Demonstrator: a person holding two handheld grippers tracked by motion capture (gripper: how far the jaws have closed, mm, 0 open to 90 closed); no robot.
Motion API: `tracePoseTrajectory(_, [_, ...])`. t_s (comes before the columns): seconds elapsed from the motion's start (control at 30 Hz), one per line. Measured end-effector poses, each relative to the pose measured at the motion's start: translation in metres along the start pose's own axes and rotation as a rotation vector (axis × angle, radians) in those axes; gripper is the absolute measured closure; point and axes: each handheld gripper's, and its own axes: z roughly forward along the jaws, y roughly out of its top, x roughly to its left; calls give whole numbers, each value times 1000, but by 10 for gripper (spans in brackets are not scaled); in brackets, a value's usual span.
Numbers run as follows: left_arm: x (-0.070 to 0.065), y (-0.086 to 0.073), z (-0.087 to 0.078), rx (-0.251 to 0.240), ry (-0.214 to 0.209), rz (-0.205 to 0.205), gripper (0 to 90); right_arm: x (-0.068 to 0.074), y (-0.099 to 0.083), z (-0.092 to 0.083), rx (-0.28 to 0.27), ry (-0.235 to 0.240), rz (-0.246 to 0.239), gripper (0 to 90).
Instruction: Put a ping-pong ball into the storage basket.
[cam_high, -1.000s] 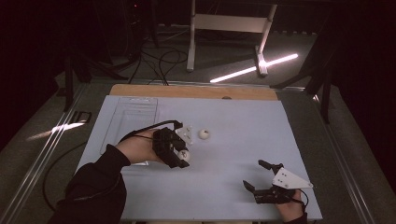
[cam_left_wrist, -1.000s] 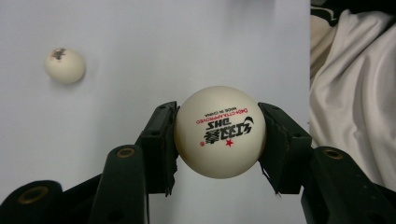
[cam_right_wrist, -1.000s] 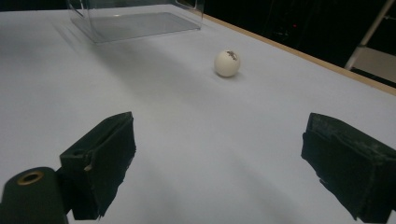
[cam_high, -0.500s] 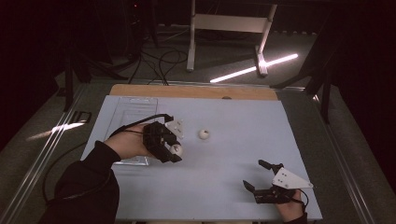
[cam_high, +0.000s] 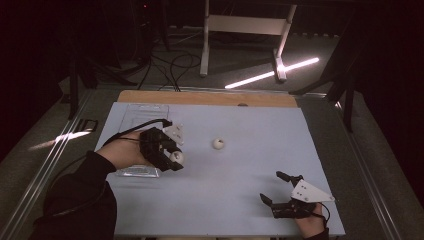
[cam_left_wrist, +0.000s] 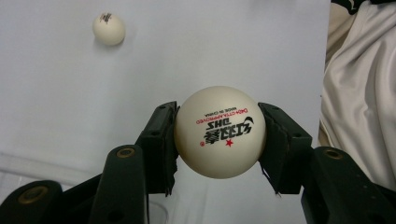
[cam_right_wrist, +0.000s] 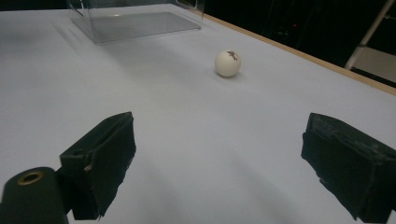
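A white table-tennis ball with red and black print sits clamped between the two black jaws of my left gripper, which is shut on it. In the high view that held ball hangs at the right edge of a clear plastic tray. A second white ball lies loose on the pale mat, right of the left gripper; the same loose ball shows at top left, and again ahead of the right jaws. My right gripper rests near the front right, open, nothing between its pads.
The pale mat covers the table, with a wooden strip along its far edge. The clear tray stands at the left. A white stand and cables lie on the floor behind. Light cloth shows beside the held ball.
My left gripper has carried the ball leftward and slightly up, from mid-mat to the tray's right edge. The loose ball and the right gripper have stayed put.
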Motion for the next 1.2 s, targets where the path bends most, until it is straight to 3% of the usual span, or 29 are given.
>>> tracePoseTrajectory(0.27, [2, -10, -13, -21, 8, -17, 522, 0, 0, 1, 5, 2, -3, 97])
tracePoseTrajectory(0.57, [13, -30, -23, -39, 23, -48, 522, 0, 0, 2, 4, 5, -2, 97])
tracePoseTrajectory(0.97, [26, -50, -25, -17, 77, -108, 522, 0, -1, 2, 14, 9, 2, 97])
tracePoseTrajectory(1.2, [36, -61, -19, -49, 82, -149, 522, 0, -1, 2, 17, 9, 5, 98])
